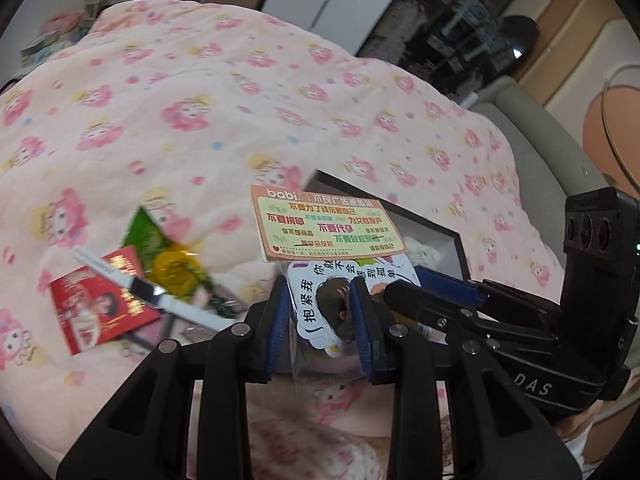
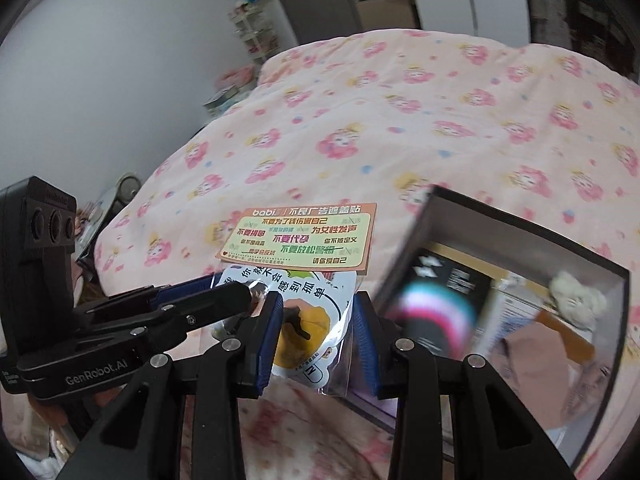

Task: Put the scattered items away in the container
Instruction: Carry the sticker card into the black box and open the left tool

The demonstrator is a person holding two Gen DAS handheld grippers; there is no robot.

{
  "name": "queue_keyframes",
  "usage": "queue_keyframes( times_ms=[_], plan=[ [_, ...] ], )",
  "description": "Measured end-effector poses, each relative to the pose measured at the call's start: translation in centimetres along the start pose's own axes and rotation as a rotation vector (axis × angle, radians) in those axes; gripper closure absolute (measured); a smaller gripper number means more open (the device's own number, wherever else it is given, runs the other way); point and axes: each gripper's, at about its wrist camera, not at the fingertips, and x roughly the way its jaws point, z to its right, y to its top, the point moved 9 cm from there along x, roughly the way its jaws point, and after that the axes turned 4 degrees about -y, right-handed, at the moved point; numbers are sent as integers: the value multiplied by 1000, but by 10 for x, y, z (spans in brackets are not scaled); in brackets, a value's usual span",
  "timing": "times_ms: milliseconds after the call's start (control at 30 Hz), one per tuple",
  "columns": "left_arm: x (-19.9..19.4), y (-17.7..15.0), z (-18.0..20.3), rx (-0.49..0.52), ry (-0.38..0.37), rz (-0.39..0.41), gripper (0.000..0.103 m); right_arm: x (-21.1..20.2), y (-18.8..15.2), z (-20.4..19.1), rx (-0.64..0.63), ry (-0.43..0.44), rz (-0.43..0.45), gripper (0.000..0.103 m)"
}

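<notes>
Both grippers clamp one sticker pack (image 1: 332, 236) in clear plastic, lifted above a pink floral quilt (image 1: 200, 100). L gripper (image 1: 320, 320), jaws partly closed, pinches the pack's lower part between blue pads; R gripper (image 2: 316, 332), jaws likewise narrowed, grips the same pack from the other side, its fingers crossing into the left view. The pack's orange header card stands up past the fingertips.

Just beyond, a dark-walled box (image 2: 520, 240) sits on the quilt w/ a white plush toy (image 2: 576, 296) and printed papers inside. A red packet (image 1: 100, 304), white comb (image 1: 140, 288) and green-yellow wrapper (image 1: 168, 256) lie scattered nearby.
</notes>
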Motion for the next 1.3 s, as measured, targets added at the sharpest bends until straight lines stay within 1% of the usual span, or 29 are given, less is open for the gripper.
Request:
queue_keyframes(
  times_ms=[100, 200, 300, 367, 500, 567, 633, 700, 767, 900, 967, 1033, 1100, 1233, 1300],
  plan=[
    [23, -3, 31, 52, -14, -27, 74, -14, -11, 35, 42, -31, 12, 71],
    [52, -4, 62, 106, -39, -70, 74, -25, -23, 72, 77, -71, 16, 71],
    [84, -3, 87, 162, -38, -114, 74, -29, -26, 104, 93, -107, 11, 71],
    [107, -1, 100, 188, -30, -150, 74, -26, -23, 132, 116, -135, 3, 71],
    [152, -2, 111, 199, 5, -231, 74, -13, -16, 174, 161, -179, -20, 71],
    [169, -7, 110, 164, 12, -282, 74, -5, -17, 188, 190, -188, -34, 71],
    [177, -11, 109, 139, 16, -320, 74, -3, -20, 196, 222, -176, -36, 71],
    [176, -13, 111, 135, 38, -328, 74, -2, -23, 199, 242, -159, -38, 71],
    [168, -13, 112, 128, 55, -315, 74, -4, -22, 198, 242, -145, -34, 71],
    [147, -12, 107, 64, 65, -307, 74, -12, -20, 188, 243, -130, -33, 72],
    [139, -6, 109, 46, 61, -298, 74, -22, -14, 180, 235, -138, -8, 73],
    [133, 2, 111, 64, 84, -283, 74, -29, -7, 178, 231, -125, 28, 73],
    [131, 8, 111, 77, 103, -276, 74, -28, -2, 176, 243, -110, 28, 73],
    [140, 12, 104, 80, 66, -285, 73, -25, 8, 176, 215, -133, 20, 73],
    [152, 11, 94, 50, 25, -287, 73, -14, 7, 178, 213, -135, -6, 73]
  ],
)
